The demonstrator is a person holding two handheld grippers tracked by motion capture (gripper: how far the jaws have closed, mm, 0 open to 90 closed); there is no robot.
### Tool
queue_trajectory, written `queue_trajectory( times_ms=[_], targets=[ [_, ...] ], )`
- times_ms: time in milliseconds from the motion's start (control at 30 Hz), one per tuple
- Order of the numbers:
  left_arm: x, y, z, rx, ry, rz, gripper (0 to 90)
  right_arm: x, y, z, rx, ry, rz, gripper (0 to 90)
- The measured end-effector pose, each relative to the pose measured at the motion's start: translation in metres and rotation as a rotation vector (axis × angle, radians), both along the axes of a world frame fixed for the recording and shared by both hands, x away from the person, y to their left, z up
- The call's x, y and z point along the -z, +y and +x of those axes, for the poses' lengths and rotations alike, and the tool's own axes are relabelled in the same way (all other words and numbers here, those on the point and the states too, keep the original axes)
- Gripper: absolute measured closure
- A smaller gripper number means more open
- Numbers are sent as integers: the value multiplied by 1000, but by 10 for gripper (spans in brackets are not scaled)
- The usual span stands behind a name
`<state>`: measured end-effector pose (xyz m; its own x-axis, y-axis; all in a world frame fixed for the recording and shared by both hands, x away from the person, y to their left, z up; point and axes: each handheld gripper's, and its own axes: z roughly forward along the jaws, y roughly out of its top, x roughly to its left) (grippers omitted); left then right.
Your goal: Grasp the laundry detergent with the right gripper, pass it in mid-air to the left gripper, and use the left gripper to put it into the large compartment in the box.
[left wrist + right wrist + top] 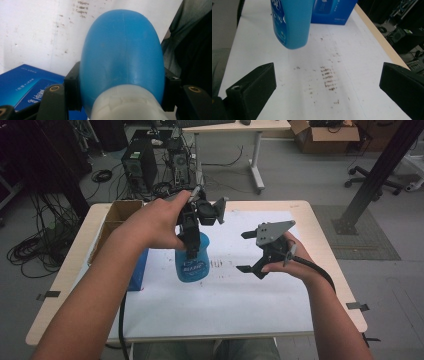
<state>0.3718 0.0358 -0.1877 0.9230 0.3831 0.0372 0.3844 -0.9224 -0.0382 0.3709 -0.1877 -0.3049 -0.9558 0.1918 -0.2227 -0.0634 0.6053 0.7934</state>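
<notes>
The translucent blue plastic bottle (192,265) is held upright by the left hand-held gripper (192,251); the wide, empty right hand-held gripper (245,252) is beside it.

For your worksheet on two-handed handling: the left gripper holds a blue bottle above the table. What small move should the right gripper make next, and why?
Probably bring the right gripper in toward the blue bottle. Its jaws stand wide open and empty, apart from the bottle, which the left gripper clamps near the neck.
</notes>
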Motion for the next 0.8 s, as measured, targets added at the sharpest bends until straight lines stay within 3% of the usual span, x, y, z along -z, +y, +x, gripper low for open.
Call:
queue_trajectory(
  times_ms=[333,533,800],
  targets=[
    [-6,3,3,-110,17,-48,377,-9,-16,3,22,1,-99,11],
    [-7,5,4,-170,0,-38,376,-9,-23,3,35,13,-143,14],
    [-13,13,8,-278,-11,-56,376,-10,-33,3,50,23,-203,15]
  ],
)
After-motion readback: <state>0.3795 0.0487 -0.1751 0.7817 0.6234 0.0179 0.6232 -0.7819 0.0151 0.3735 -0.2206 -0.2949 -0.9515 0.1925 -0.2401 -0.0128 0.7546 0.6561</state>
